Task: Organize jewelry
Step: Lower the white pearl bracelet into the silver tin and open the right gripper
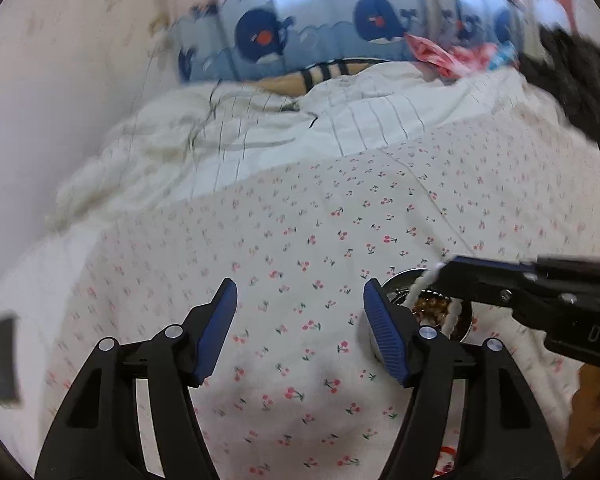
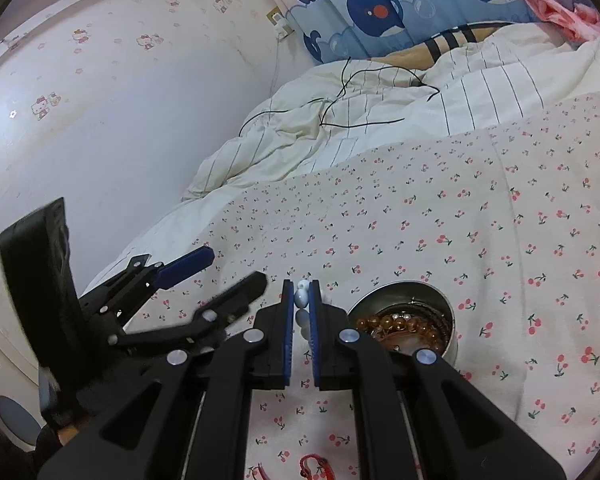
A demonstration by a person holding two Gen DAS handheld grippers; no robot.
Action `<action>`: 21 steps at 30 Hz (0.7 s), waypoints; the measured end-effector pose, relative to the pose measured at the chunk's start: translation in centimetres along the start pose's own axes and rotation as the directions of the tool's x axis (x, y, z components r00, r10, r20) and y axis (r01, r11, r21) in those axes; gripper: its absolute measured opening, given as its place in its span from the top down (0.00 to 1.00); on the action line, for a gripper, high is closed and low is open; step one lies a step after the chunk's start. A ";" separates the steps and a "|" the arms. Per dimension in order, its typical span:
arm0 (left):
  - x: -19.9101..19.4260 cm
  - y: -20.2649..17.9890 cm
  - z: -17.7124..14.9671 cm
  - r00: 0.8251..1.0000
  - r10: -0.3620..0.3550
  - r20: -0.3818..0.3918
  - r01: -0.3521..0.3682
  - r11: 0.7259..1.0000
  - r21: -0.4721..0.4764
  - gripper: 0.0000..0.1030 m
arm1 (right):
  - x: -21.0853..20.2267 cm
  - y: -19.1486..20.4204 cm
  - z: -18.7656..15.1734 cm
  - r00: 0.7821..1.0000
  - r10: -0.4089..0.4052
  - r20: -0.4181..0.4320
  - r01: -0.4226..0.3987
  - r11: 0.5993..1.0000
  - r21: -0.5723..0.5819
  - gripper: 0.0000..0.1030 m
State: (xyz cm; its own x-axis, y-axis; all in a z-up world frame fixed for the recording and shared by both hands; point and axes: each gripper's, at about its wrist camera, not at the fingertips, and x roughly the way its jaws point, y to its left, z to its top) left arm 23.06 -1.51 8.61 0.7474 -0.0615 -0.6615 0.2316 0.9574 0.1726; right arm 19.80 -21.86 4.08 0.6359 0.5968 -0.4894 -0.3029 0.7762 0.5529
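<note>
My right gripper [image 2: 301, 292] is shut on a white bead bracelet [image 2: 301, 300] and holds it just left of a round metal tin [image 2: 444, 300] on the cherry-print bed sheet. The tin holds an amber bead bracelet [image 2: 396, 324]. In the left wrist view the right gripper [image 1: 444, 272] hangs the white bracelet [image 1: 418, 284] over the tin [image 1: 400, 280]. My left gripper [image 1: 300, 300] is open and empty over the sheet, left of the tin. It also shows in the right wrist view [image 2: 236, 270]. A red piece of jewelry [image 2: 310, 464] lies on the sheet near the front edge.
A rumpled white striped duvet [image 2: 340, 128] with a black cable [image 2: 340, 96] lies at the back of the bed. The wall [image 2: 100, 120] is on the left. A whale-print curtain [image 2: 400, 8] hangs behind. A dark object [image 1: 572, 80] is at the right.
</note>
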 end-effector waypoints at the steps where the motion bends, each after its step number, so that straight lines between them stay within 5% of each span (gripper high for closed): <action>1: 0.2 1.4 0.1 0.999 -0.040 -0.017 0.039 0.997 -0.071 0.35 | 0.1 0.0 0.0 1.000 -0.002 -0.003 0.002 1.000 0.002 0.92; 5: 0.9 6.7 -0.6 0.987 -0.156 -0.026 0.138 0.930 -0.340 0.26 | 0.5 -0.2 0.1 1.000 -0.001 -0.015 0.001 1.000 0.013 0.92; 8: 1.7 8.2 -1.4 0.977 -0.207 -0.041 0.172 0.895 -0.412 0.25 | 0.6 -0.2 0.1 1.000 0.011 -0.019 -0.011 1.000 0.024 0.92; 15: 2.8 7.3 -1.8 0.968 -0.237 -0.085 0.189 0.906 -0.379 0.24 | 1.3 -1.1 0.4 0.996 0.088 -0.016 -0.086 0.990 0.113 0.92; 21: 2.5 6.5 -1.8 0.970 -0.226 -0.091 0.183 0.923 -0.339 0.20 | 3.2 -2.5 -0.4 0.992 -0.093 -0.088 0.100 0.992 0.072 0.92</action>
State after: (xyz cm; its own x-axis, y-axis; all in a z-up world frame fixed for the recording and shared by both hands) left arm 25.32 5.11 6.79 0.6157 -0.2504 -0.7471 0.1393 0.9678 -0.2096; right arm 22.33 -21.81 0.91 0.5964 0.5374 -0.5962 -0.1860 0.8151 0.5487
